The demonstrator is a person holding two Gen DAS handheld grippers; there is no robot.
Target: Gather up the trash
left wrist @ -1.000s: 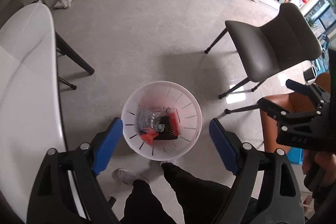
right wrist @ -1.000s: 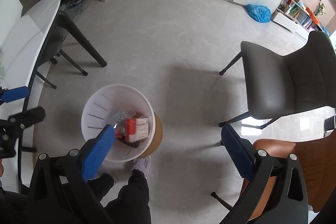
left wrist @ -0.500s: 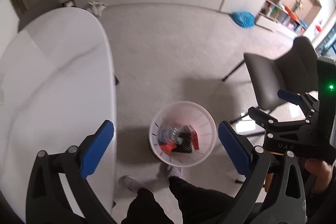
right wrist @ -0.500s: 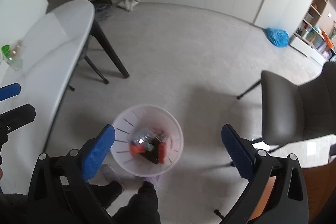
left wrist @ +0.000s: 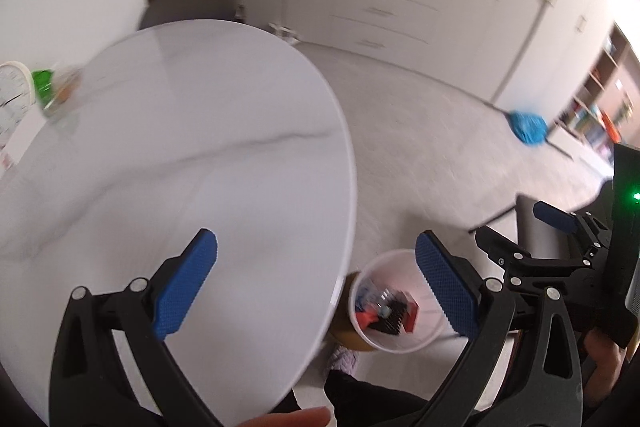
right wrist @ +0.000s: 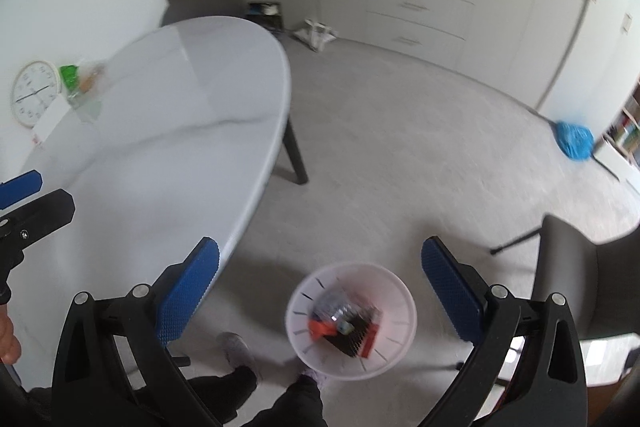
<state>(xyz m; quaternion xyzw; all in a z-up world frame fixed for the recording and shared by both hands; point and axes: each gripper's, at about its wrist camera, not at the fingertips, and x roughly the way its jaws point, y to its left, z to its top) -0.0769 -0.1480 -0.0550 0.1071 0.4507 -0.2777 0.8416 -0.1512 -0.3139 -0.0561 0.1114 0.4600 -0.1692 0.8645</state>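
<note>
I am holding two tongs, both released and gripping nothing: my left tongs (left wrist: 316, 283) are hanging over the edge of the white worktop (left wrist: 168, 163), and my right tongs (right wrist: 320, 291) are hanging over the floor. Two shoes are showing below me, one (right wrist: 238, 347) plainly, the other partly hidden by the bin. One white bin (right wrist: 352, 319) is standing on the floor just beside the worktop's edge, and the trash (right wrist: 346, 323) is lying inside it: one crumpled clear wrapper, one dark meshed piece, red and orange scraps I cannot count through the blur. One grey chair (right wrist: 580, 275) is standing to the right. Further off, at the worktop's far end, one green-and-clear wrapper (right wrist: 82, 83) is lying beside one round clock (right wrist: 34, 93). One blue bag (right wrist: 574, 141) is sitting on the floor near the shelves.
</note>
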